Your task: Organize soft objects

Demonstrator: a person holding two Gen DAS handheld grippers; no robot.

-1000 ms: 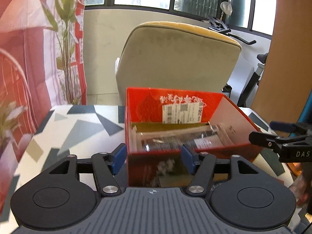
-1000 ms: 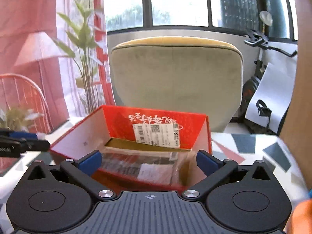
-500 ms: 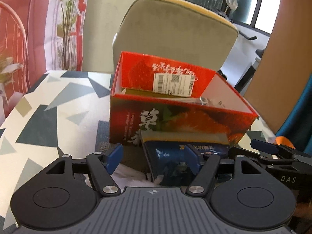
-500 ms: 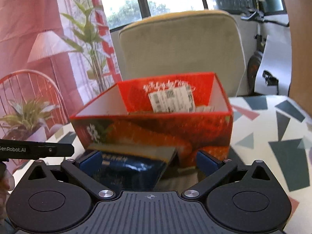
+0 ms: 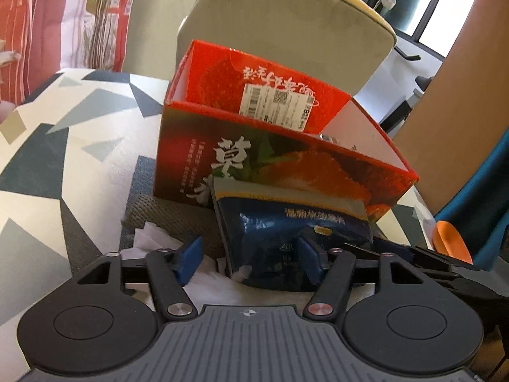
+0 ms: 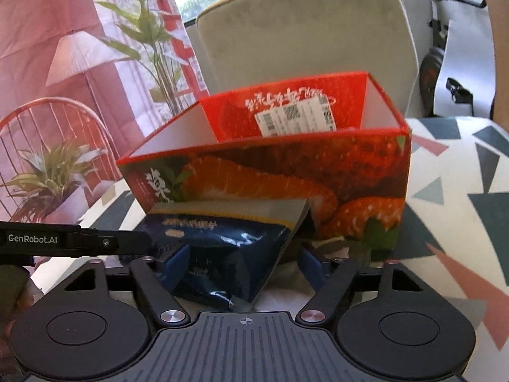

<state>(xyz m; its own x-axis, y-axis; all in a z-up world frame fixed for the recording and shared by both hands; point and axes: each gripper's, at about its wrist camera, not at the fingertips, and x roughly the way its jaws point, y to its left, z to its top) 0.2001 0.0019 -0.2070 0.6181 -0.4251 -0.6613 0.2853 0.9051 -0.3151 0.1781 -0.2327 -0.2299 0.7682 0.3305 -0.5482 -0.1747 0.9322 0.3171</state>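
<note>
A dark blue soft packet (image 5: 292,238) leans against the front of an open red strawberry-print box (image 5: 273,159) on the patterned table. It also shows in the right wrist view (image 6: 222,254), in front of the box (image 6: 286,175). My left gripper (image 5: 251,254) is open, its fingers either side of the packet's left part. My right gripper (image 6: 245,264) is open, fingers spanning the packet's lower right. White tissue (image 5: 149,238) and a grey woven cloth (image 5: 171,216) lie under the packet. Each gripper shows at the edge of the other's view.
A beige chair (image 5: 286,31) stands behind the table (image 5: 63,159). Potted plants (image 6: 47,172) and a red wire chair are at the left. An orange object (image 5: 448,242) lies at the right table edge. The box holds a clear-wrapped item.
Both grippers dropped from above the box to table level in front of it. The blue packet came into view and now sits between the fingers of both.
</note>
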